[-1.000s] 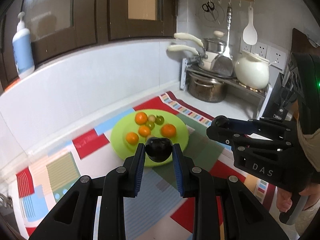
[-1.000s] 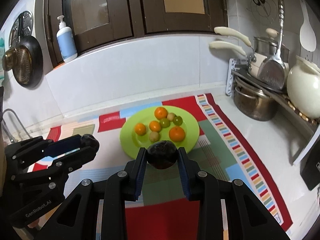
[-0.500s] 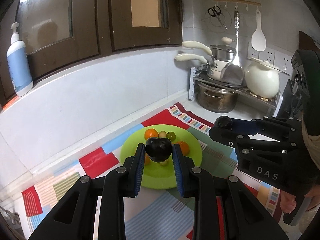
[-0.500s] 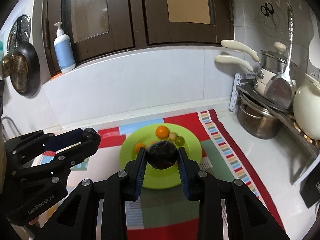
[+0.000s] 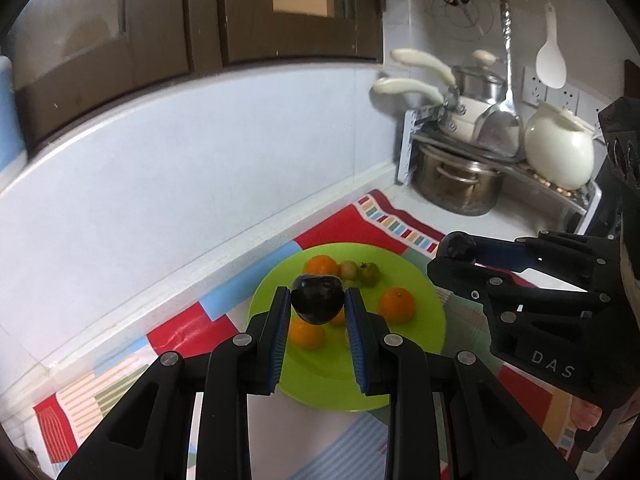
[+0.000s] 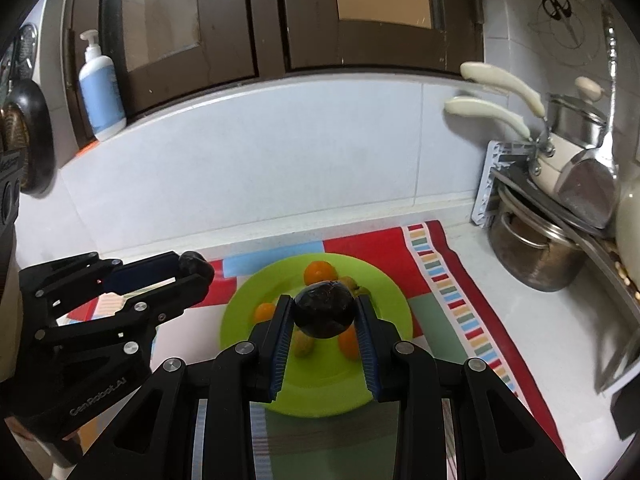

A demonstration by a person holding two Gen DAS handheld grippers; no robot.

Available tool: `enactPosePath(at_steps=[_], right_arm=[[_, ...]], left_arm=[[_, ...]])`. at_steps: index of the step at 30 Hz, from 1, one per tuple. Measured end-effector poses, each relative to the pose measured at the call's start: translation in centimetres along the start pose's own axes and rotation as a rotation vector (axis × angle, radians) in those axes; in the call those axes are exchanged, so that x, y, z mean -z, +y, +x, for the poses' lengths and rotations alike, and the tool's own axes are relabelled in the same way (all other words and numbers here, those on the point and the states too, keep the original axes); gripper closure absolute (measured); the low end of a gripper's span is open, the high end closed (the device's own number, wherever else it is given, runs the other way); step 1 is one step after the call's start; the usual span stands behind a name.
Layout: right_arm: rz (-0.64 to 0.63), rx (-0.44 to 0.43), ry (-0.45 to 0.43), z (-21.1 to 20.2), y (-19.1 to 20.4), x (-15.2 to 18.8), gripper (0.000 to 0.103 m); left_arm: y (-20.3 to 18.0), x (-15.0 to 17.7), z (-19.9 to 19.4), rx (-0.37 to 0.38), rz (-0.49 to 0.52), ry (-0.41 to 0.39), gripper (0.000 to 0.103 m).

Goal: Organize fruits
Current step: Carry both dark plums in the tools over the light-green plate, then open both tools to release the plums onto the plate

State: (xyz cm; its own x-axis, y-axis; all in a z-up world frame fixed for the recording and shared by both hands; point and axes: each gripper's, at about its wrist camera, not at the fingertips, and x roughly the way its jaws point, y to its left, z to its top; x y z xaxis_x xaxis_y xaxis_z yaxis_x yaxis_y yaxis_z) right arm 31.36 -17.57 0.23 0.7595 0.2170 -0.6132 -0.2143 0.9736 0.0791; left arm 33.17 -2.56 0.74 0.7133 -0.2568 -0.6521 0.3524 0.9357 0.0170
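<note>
Above the green plate (image 5: 424, 344), we carry two dark fruits, presumably to add them to the oranges (image 5: 397, 305) there. Our left gripper (image 5: 318, 306) is clamped on a dark plum (image 5: 317, 298); our right gripper (image 6: 323, 314) is clamped on a larger dark fruit (image 6: 324, 310), over the plate's middle.

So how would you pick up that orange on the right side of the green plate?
Grip the orange across its round middle, coming from above. It sits apart from the other fruit on the green plate, leaving room for fingers on both sides. Both grippers already hold dark fruit.
</note>
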Motion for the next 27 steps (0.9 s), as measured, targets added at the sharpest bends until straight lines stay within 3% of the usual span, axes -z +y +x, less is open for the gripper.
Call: enactPosePath(at_steps=[16,27], right_arm=[[0.019,-0.001,0.111,8.2,-1.5,0.5,0.071],[0.028,-0.012,0.143,10.7,-2.1,1.0,0.071]], left_arm=[[1.7,0.8,8.1,0.040,0.015,0.096,0.075],[1.9,1.5,11.1,0.043,0.028,0.124,0.075]])
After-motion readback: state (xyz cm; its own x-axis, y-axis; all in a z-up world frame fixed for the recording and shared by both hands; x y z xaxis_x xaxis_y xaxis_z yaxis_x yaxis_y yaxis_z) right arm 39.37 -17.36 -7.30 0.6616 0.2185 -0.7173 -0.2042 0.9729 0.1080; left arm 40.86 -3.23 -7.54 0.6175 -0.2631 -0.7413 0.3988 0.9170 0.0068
